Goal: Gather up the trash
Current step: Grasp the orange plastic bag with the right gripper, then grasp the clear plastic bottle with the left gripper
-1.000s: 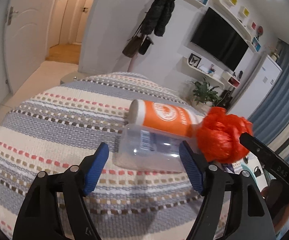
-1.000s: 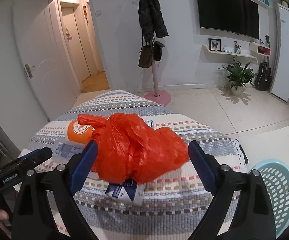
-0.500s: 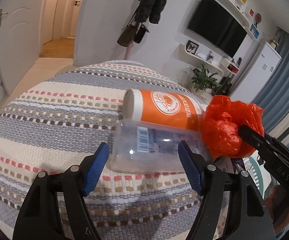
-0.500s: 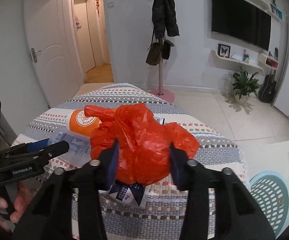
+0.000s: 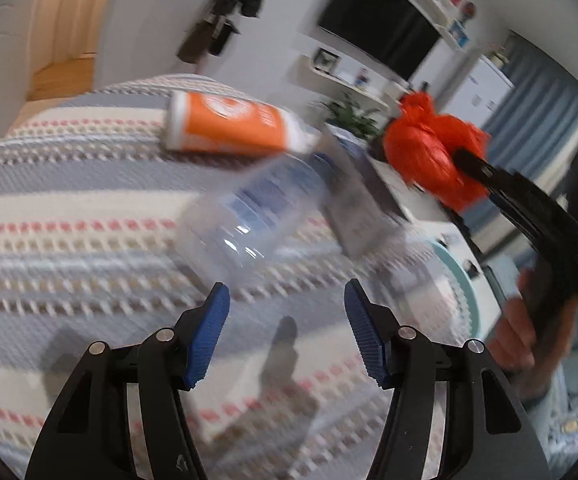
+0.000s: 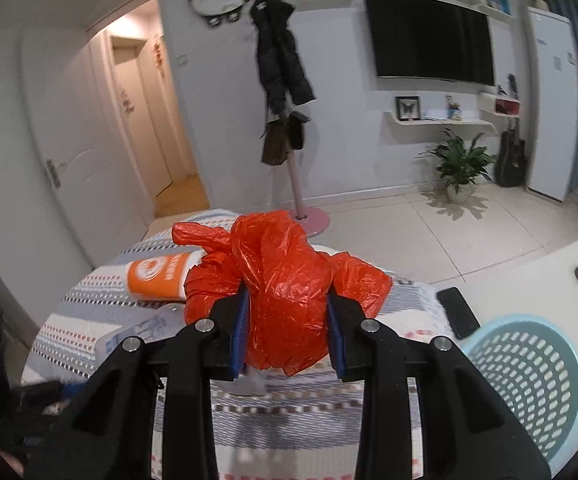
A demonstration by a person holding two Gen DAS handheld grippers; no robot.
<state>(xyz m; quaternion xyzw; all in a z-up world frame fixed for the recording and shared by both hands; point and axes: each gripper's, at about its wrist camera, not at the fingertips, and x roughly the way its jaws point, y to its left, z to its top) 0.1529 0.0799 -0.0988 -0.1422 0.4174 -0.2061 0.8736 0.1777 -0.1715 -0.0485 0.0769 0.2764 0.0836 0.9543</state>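
My right gripper is clamped on the one orange bag, held above the striped table. Left gripper hovers with jaws wide, empty, behind one clear bottle and one orange cup lying there.

Bare cloth left of clear bottle

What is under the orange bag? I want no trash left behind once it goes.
The right gripper holds the orange bag above the striped cloth. Beneath it a small card or packet shows in part; the bag covers the rest.
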